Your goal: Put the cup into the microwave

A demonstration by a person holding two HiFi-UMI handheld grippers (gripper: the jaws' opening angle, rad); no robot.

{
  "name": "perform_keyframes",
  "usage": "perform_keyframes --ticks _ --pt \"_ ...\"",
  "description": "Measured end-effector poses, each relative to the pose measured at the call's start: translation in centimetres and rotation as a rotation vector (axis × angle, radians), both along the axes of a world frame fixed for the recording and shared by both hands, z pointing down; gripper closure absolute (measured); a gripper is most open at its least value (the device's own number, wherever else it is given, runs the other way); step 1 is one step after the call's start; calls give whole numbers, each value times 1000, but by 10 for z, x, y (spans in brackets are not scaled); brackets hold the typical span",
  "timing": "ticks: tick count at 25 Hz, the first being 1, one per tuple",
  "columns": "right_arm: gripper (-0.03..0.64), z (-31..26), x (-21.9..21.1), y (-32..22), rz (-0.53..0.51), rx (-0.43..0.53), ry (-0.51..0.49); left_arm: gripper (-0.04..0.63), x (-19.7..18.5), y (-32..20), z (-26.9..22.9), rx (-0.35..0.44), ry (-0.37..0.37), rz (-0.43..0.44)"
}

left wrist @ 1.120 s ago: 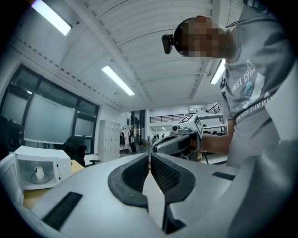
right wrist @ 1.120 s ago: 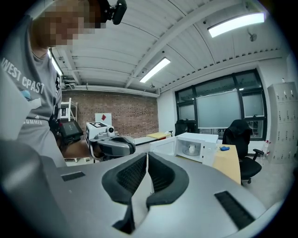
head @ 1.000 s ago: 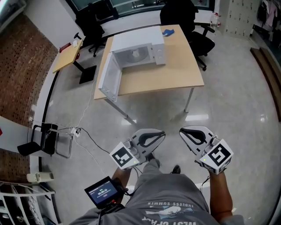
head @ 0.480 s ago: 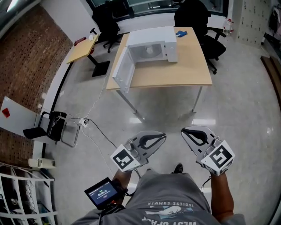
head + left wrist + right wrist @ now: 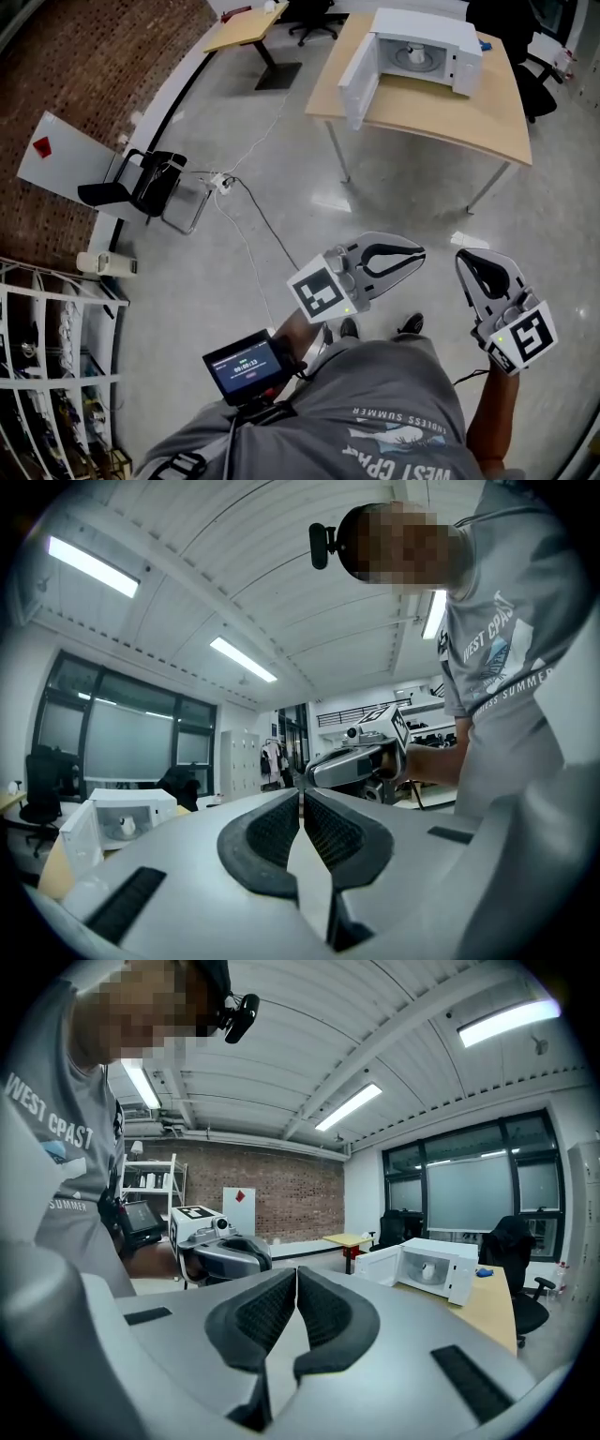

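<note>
The white microwave [image 5: 419, 39] stands on a wooden table [image 5: 441, 108] far ahead, its door [image 5: 359, 71] swung open to the left. A small white cup [image 5: 429, 1271] sits inside the cavity, and the cup [image 5: 126, 826] shows there in the left gripper view too. My left gripper [image 5: 422, 251] and right gripper [image 5: 464, 255] hang side by side over the floor, well short of the table. The left gripper [image 5: 302, 791] is shut with nothing between its pads. Nothing is held in the shut right gripper [image 5: 295, 1269] either.
A black folding chair [image 5: 141, 183] and a leaning white board [image 5: 66, 155] stand at the left by the brick wall. A cable and power strip [image 5: 222, 180] lie on the floor. Shelving [image 5: 47, 375] fills the lower left. A second desk [image 5: 246, 26] is at the back.
The head view has swung left: microwave and table now sit at the upper right, and chair and shelving have come in. Both grippers have shifted right in the picture and stay shut.
</note>
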State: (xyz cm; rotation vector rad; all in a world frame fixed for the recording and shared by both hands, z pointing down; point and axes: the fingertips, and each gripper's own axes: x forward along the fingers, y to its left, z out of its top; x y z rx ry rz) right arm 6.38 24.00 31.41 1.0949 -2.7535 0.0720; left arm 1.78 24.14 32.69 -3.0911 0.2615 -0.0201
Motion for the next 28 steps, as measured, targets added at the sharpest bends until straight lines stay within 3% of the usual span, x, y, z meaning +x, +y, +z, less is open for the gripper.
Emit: perform_keyframes --ticks 4,11,28 --pt "597 0 -54 17 -1 0 9 568 -48 14 -1 17 19 20" --pt "598 3 -102 43 29 -1 27 568 -94 37 -1 25 38 50" --pt "598 11 -114 59 90 -6 66 568 -108 49 -3 44 51 91"
